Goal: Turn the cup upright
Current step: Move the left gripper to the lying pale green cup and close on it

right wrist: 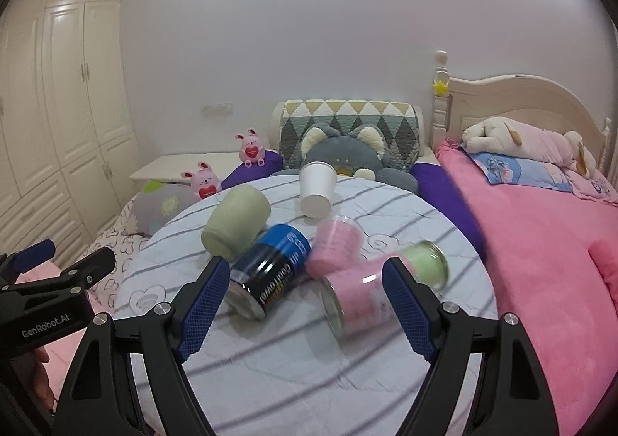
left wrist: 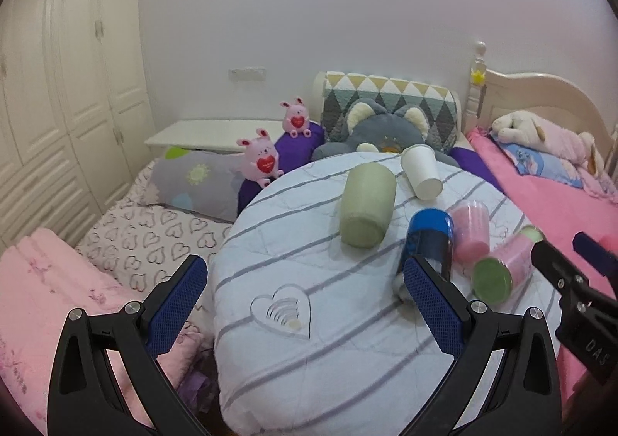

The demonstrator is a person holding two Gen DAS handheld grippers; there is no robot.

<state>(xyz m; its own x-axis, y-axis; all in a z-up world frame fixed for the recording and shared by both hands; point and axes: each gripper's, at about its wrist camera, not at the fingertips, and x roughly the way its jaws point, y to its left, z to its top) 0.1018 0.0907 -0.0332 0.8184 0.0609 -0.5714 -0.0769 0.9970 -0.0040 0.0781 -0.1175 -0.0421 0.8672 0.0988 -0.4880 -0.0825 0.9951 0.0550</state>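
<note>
Five cups lie tipped over on a round surface covered with a striped quilt (right wrist: pixel 347 378). In the right wrist view, a pink cup with a green base (right wrist: pixel 382 289) lies on its side low in the middle of the frame, just beside the inner face of the right-hand finger of the right gripper (right wrist: pixel 305 304). Touching it on the left is a blue-and-black cup (right wrist: pixel 270 273) with lettering, also on its side. Behind these sit a second pink cup (right wrist: pixel 336 243), a pale green cup (right wrist: pixel 235 227) up and to the left, and a white paper cup (right wrist: pixel 316 189) at the far edge, base toward the camera. The right gripper's fingers (right wrist: pixel 202 312) are spread wide, holding nothing, and the two nearest cups lie in the gap between them.

In the left wrist view, the left gripper (left wrist: pixel 305 304) hangs over the quilt lower in the frame, its fingers (left wrist: pixel 175 304) likewise spread apart and empty. The blue-and-black cup (left wrist: pixel 430 239) shows just above its right-hand finger, the green cup (left wrist: pixel 367 208) above centre.

Around the surface are plush toys (left wrist: pixel 260 162), a grey cat pillow (left wrist: pixel 382 131) and a pink bed (right wrist: pixel 540 243) at right.
</note>
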